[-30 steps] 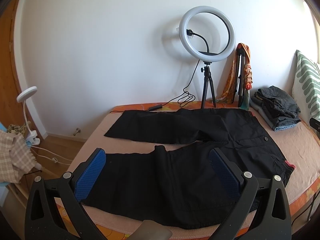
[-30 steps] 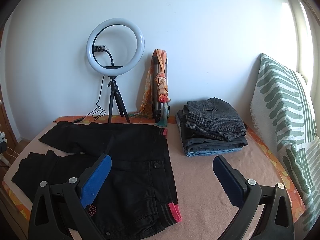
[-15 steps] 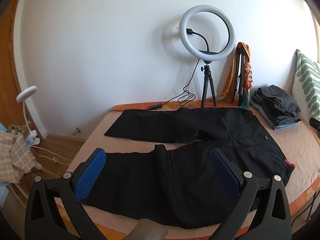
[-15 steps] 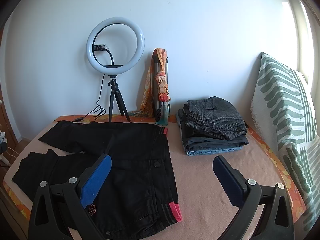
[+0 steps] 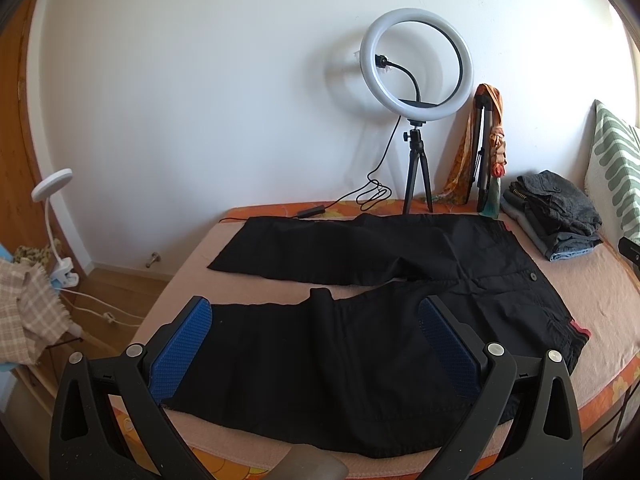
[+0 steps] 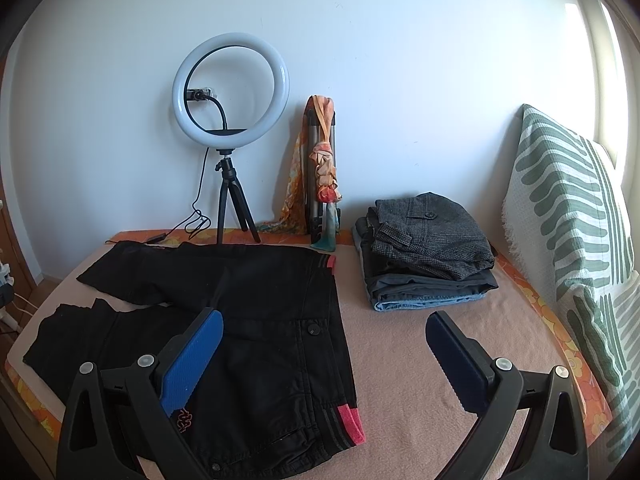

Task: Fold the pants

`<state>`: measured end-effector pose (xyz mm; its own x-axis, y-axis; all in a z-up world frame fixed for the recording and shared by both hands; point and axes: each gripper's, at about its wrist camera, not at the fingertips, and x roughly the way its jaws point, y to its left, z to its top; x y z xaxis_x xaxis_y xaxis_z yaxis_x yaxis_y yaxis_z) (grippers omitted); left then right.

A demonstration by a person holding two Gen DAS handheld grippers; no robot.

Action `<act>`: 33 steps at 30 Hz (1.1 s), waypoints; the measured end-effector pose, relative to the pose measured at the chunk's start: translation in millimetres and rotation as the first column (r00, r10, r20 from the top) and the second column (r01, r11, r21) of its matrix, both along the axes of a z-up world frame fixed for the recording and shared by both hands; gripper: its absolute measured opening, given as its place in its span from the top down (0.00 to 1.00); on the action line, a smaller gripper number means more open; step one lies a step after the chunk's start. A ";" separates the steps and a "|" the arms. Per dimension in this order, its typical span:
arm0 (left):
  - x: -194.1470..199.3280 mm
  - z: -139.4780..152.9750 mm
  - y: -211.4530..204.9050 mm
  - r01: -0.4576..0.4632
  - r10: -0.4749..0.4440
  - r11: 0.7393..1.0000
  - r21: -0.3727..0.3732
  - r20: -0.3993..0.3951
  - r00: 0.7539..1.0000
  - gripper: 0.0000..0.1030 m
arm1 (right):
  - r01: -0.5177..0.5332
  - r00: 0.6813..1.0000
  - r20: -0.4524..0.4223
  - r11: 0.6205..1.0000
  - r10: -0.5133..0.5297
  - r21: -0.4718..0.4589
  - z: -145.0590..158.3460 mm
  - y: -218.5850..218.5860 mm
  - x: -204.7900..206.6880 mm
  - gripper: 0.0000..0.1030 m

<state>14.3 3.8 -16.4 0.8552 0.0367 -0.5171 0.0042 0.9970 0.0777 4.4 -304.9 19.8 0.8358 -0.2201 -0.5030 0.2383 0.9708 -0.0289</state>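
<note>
- Black pants [image 5: 360, 320] lie spread flat on the bed [image 6: 420, 360], both legs stretched toward the left side and parted in a narrow V, the waistband at the right with red tabs at its corners.
- In the right wrist view the pants [image 6: 260, 320] cover the left half of the bed; a button shows near the fly and an orange embroidered mark sits near the waistband.
- The left gripper [image 5: 316, 332] hovers above the near leg, its blue-padded fingers [image 5: 182, 348] spread wide apart with nothing between them.
- The right gripper [image 6: 324, 344] hangs over the waistband end, its fingers [image 6: 192, 364] likewise wide apart and holding nothing; the left finger is over the black cloth, the right one over bare bed cover.
- A stack of folded clothes [image 6: 428, 248] sits on the bed beyond the waistband, apart from the pants, a grey tweed piece on top and denim at the bottom.
- A ring light [image 6: 231, 90] on a small tripod stands at the far edge against the white wall, its cable trailing on the bed.
- A folded tripod draped with an orange scarf [image 6: 322, 168] leans on the wall between the ring light and the stack.
- A green-and-white striped pillow [image 6: 572, 220] stands along the right side.
- A white clip lamp [image 5: 52, 200] shows to the left of the bed.
</note>
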 end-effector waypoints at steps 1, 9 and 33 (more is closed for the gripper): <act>1.1 -0.4 1.1 0.001 -0.001 1.000 -0.007 -0.005 1.000 0.00 | 0.000 1.000 -0.002 1.000 0.000 0.002 -0.6 -1.3 0.2 0.00; 11.5 -4.5 0.0 0.004 -0.004 1.000 -0.009 -0.033 0.999 0.00 | -0.011 1.000 -0.018 1.000 0.011 0.010 -3.0 0.0 9.3 0.00; 87.9 6.1 61.9 0.038 -0.059 0.981 -0.192 -0.104 0.993 0.03 | -0.253 0.966 -0.043 0.965 0.256 0.067 0.8 -4.7 102.6 0.00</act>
<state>102.2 65.7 -10.2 0.7920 -0.1108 -0.6003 0.0510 0.9920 -0.1158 107.0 -309.6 20.5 0.8332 0.0284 -0.5522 -0.0169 0.9995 0.0260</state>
